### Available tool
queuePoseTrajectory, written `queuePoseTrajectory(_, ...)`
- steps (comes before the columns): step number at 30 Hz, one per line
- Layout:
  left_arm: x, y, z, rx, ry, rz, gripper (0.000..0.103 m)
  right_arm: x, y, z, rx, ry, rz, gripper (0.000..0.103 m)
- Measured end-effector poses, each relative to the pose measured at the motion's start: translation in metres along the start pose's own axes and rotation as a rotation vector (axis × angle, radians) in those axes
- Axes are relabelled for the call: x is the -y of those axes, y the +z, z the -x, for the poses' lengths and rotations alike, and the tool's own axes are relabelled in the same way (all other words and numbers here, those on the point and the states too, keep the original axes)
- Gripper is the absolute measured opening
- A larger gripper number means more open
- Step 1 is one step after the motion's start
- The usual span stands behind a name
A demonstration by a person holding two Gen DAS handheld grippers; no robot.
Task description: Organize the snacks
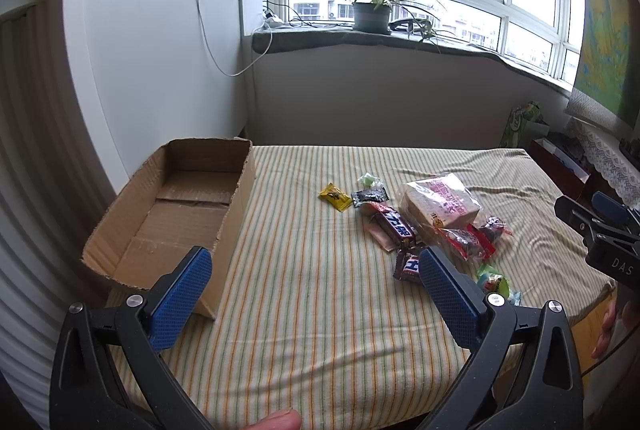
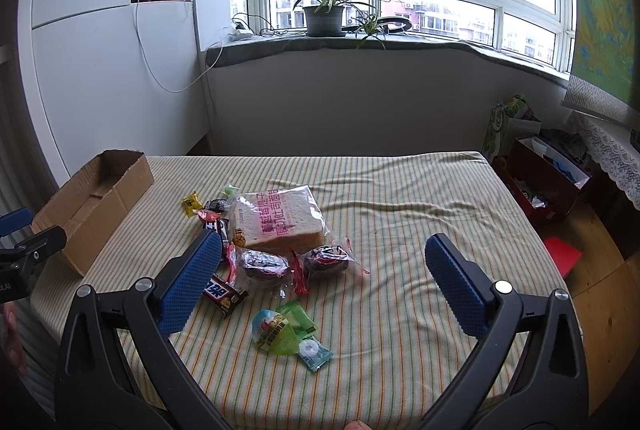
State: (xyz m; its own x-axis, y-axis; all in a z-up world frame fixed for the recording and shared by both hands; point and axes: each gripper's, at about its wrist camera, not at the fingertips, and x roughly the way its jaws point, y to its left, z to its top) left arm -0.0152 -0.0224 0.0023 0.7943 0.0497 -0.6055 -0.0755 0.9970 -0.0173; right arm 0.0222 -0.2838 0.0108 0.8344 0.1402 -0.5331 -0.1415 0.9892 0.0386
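My left tongs (image 1: 316, 270) are wide open and hold nothing. My right tongs (image 2: 324, 254) are wide open too, and empty.

The snacks lie in a little heap on the striped cloth (image 2: 400, 310). The biggest one is the bag of bread (image 2: 280, 218). Two dark cakes in clear wrappers (image 2: 296, 262) sit just in front of it. A chocolate bar (image 2: 224, 292) lies right beside my right tongs' left finger. A green candy pack (image 2: 280, 334) is the closest thing to me.

The cardboard box (image 1: 176, 214) is open on top and has nothing in it. It stands at the left edge of the cloth, just in front of my left tongs.

The heap sits right in front of my right tongs, a bit to their left. From my left tongs it is off to the right. So I think my right tongs are nearer to the snacks and my left ones nearer to the box. The chocolate bar's long side runs slanting, so I would turn my tongs to pinch across it
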Motion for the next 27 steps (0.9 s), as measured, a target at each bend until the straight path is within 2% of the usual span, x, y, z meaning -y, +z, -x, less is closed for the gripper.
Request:
queuePoseTrajectory(25, -0.002, 0.001, 0.001, 0.003, -0.002, 0.0, 0.103, 0.006, 0.001, 0.0, -0.002, 0.0, -0.003, 0.103)
queuePoseTrajectory(26, -0.002, 0.001, 0.002, 0.004, -0.002, 0.0, 0.103, -0.008, -0.002, -0.002, -0.002, -0.001, -0.004, 0.103)
queuePoseTrajectory(27, -0.002, 0.001, 0.001, 0.004, -0.003, 0.0, 0.103, -0.003, -0.002, 0.001, -0.003, -0.002, -0.003, 0.103)
